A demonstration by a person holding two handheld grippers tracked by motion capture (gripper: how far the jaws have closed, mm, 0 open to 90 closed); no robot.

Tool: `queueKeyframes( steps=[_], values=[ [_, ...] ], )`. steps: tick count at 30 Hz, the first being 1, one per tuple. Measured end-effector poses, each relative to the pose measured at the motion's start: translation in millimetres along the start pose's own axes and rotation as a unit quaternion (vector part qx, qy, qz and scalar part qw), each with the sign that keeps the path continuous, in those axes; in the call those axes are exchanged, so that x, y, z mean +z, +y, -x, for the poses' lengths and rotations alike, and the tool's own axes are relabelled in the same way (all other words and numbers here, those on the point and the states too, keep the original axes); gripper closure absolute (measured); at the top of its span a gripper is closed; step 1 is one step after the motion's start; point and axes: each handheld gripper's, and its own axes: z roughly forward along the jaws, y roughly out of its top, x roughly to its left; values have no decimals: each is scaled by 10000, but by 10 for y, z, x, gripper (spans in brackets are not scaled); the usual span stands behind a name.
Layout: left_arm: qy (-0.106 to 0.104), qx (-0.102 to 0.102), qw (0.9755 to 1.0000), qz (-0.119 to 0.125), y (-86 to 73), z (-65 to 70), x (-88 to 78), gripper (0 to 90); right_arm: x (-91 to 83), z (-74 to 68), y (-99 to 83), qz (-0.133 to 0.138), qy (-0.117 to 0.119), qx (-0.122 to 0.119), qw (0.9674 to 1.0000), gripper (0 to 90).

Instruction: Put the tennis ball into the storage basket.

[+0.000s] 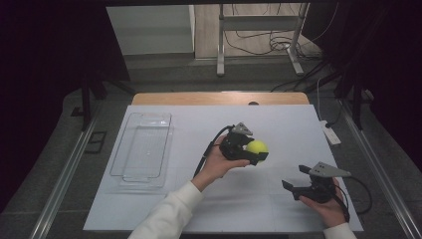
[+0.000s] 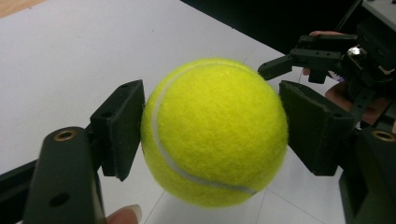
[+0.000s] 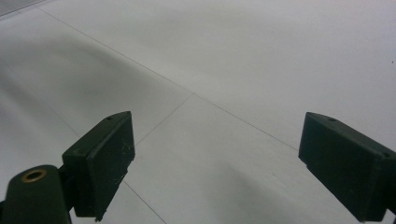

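Gripping the tennis ball [image 2: 215,133] squarely between both pads, the left tongs [image 1: 250,151] hold it just clear of the table [image 1: 278,124]. Off to their right, the right tongs [image 3: 215,158] gape wide, empty. Next likely calls for carrying leftward to the clear tray [image 1: 127,162].
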Motion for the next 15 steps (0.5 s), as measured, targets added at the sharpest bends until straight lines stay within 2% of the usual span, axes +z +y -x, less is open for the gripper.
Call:
queueKeyframes(
  steps=[15],
  values=[
    [45, 45, 9998, 190, -104, -7, -243, 275, 0, -15, 7, -14, -24, -16, 10000, 111]
  ],
)
